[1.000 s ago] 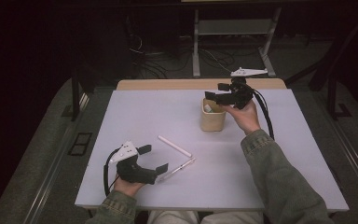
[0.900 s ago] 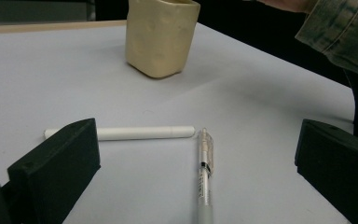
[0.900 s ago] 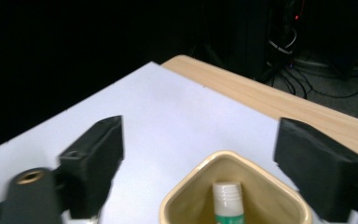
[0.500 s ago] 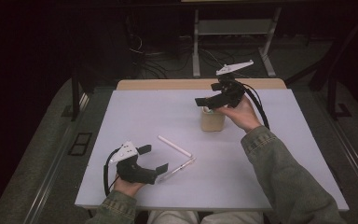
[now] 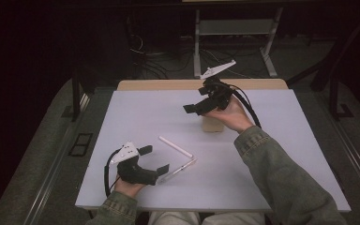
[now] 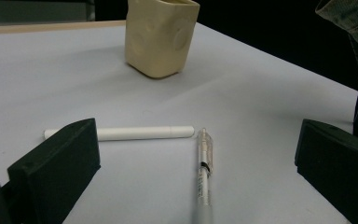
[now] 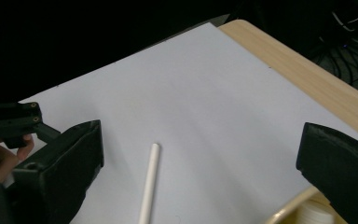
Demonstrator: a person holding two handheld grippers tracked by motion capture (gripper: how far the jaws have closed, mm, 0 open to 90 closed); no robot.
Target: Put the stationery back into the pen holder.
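A beige cup (image 5: 212, 124) stands on the white table top (image 5: 136, 112), partly behind the person's right hand. My right gripper (image 5: 195, 100) hangs above and just left of it; its jaws have just been opening and stand open with nothing between them. The right gripper view has the cup's rim (image 7: 286, 213) at the bottom right, with something white inside. A white stick (image 5: 175, 146) and a clear pen (image 5: 181, 168) lie at the front. My left gripper (image 5: 154, 159) rests open there, the pen's end (image 6: 204, 177) between its jaws, untouched. The cup (image 6: 161, 37) and stick (image 6: 135, 133) lie beyond.
A wooden strip (image 5: 168, 85) runs along the table's far edge. Beyond it the floor is dark, with cables and a metal stand (image 5: 234, 28). The person's right sleeve (image 5: 281, 178) crosses the table's front right part.
My right gripper has lifted off the cup, moved up and to the left, and its jaws have spread. The cup stays where it was. The left gripper has kept still.
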